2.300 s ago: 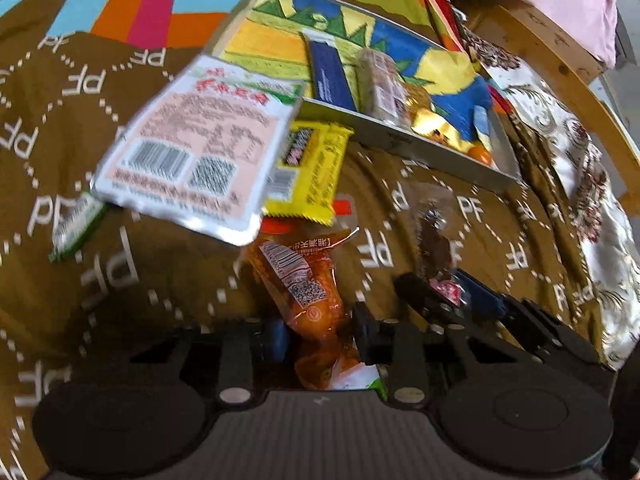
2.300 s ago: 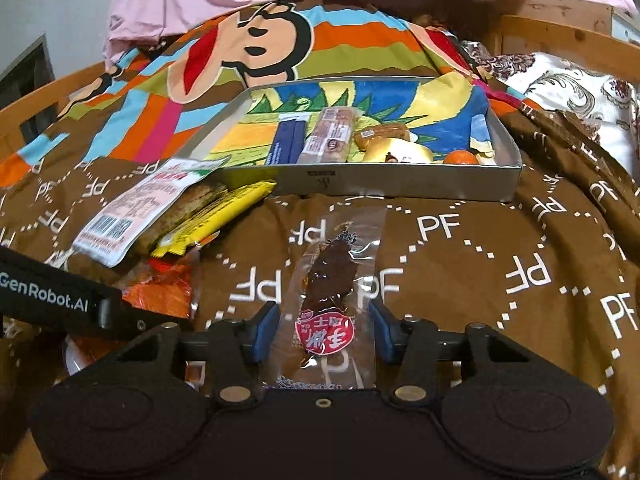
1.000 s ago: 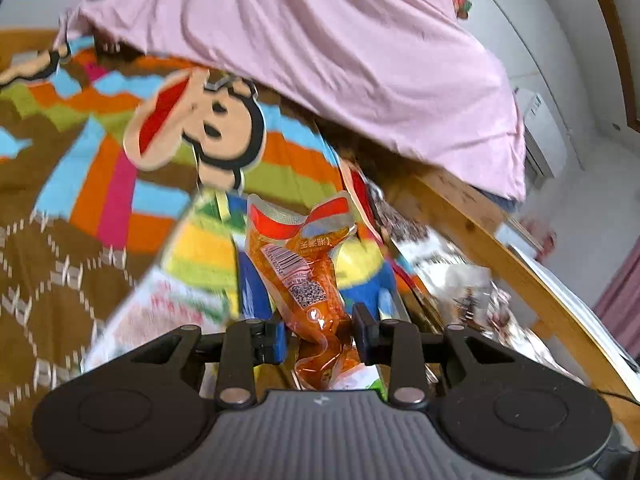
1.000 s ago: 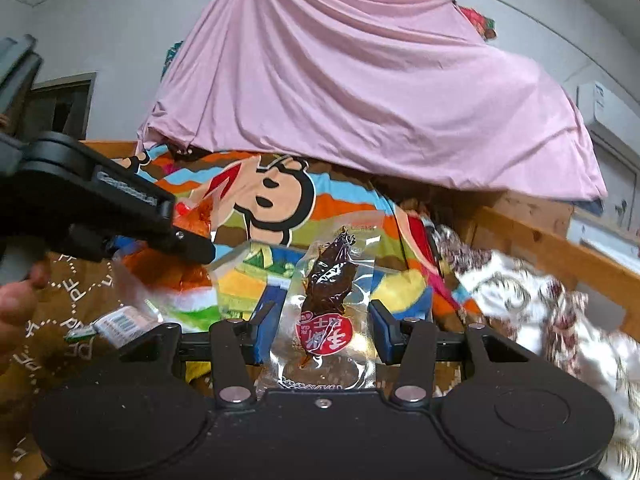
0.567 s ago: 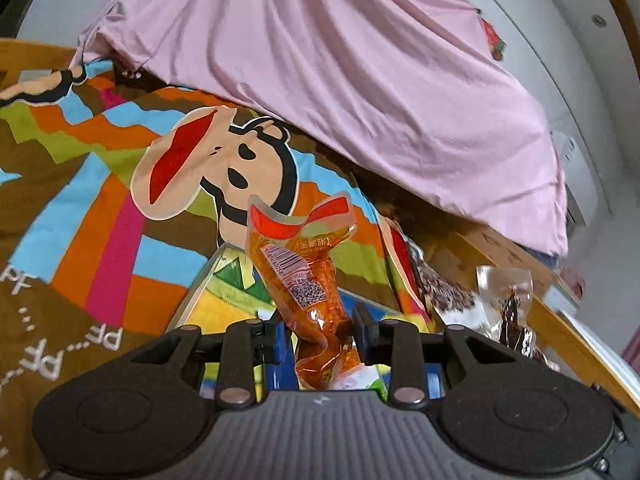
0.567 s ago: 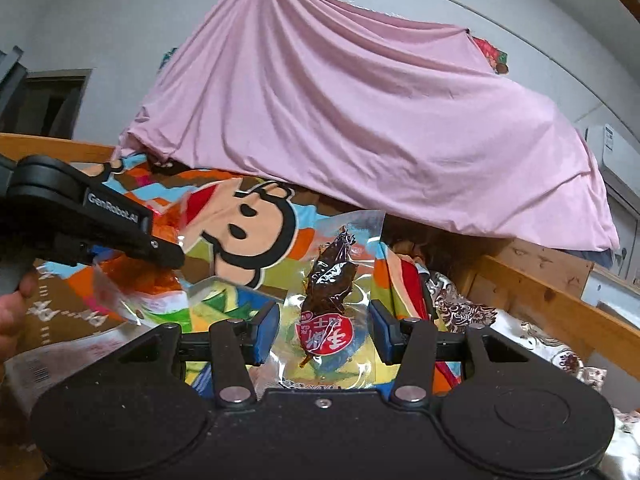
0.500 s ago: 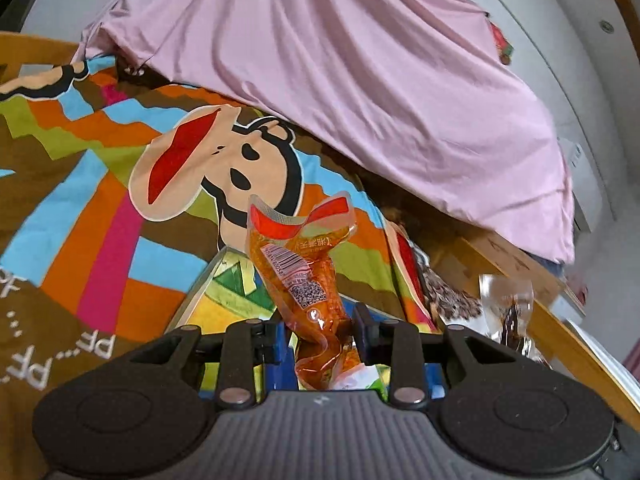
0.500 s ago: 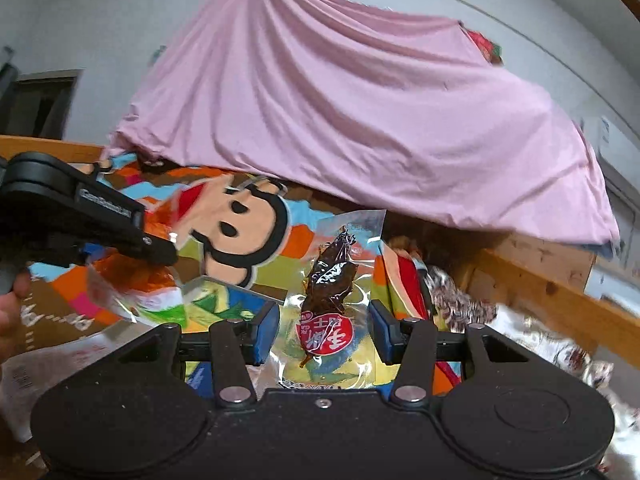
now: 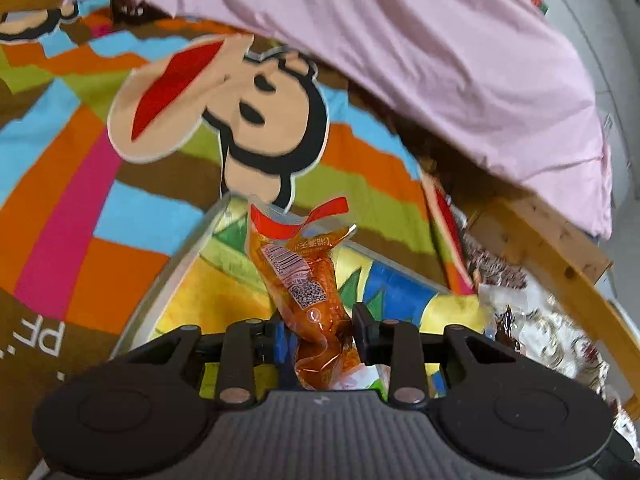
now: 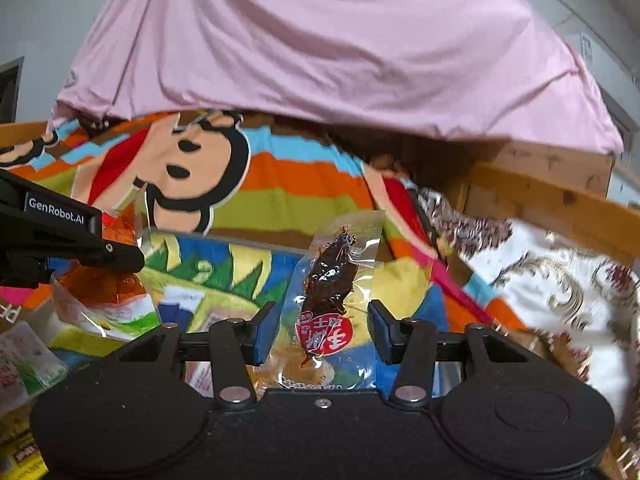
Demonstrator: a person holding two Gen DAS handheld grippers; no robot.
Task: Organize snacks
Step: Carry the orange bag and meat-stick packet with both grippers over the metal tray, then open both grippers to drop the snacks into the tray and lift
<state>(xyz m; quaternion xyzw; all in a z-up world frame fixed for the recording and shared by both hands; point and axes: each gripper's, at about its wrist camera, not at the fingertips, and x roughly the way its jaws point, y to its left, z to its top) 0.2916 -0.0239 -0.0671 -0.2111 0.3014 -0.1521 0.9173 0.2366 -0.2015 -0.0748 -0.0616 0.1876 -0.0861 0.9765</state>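
My left gripper point(image 9: 318, 326) is shut on an orange snack packet point(image 9: 308, 276) with a barcode and red top, held upright over the near part of the colourful snack tray point(image 9: 168, 276). My right gripper point(image 10: 320, 330) is shut on a clear packet of dark dried meat with a red label point(image 10: 332, 280), held above the same tray point(image 10: 248, 242). The left gripper's side point(image 10: 60, 232) and its orange packet point(image 10: 100, 280) show at the left of the right wrist view. The clear packet shows at the right of the left wrist view point(image 9: 506, 322).
The tray lies on a striped monkey-print blanket point(image 9: 224, 120). A pink sheet point(image 10: 320, 48) hangs behind. A wooden bed rail point(image 10: 560, 204) and a floral cloth point(image 10: 560, 280) are at the right. More snack packets point(image 10: 24, 360) lie at the lower left.
Both grippers have lifted their packets off the blanket and carried them over the tray. Since half a second ago both views have tipped downward, toward the tray.
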